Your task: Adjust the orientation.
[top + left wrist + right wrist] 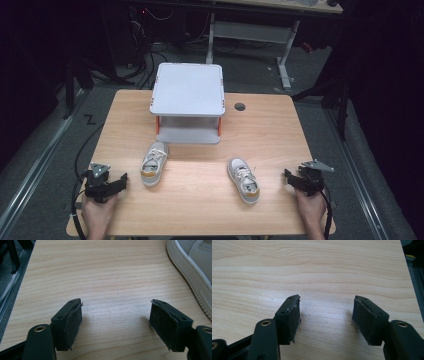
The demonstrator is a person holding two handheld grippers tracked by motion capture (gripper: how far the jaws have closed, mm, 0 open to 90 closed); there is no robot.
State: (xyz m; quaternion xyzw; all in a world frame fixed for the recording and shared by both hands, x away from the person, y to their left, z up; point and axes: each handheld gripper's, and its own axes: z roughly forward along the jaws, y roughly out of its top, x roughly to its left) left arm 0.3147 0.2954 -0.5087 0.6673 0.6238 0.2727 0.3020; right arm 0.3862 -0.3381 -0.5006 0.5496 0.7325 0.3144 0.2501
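Note:
Two small white shoes lie on the wooden table (200, 200). The left shoe (153, 164) has a tan heel and points away from me; its sole edge (192, 267) shows at the right of the left gripper view. The right shoe (243, 180) lies angled, toe toward the near right. My left gripper (116, 182) rests at the near left corner, open, with bare wood between its pads (116, 307). My right gripper (289, 178) sits at the near right edge, also open and empty (327, 306).
A white two-level shelf stand (188, 100) with orange posts stands at the back middle of the table. A round cable hole (240, 106) lies to its right. Desks, cables and dark floor surround the table.

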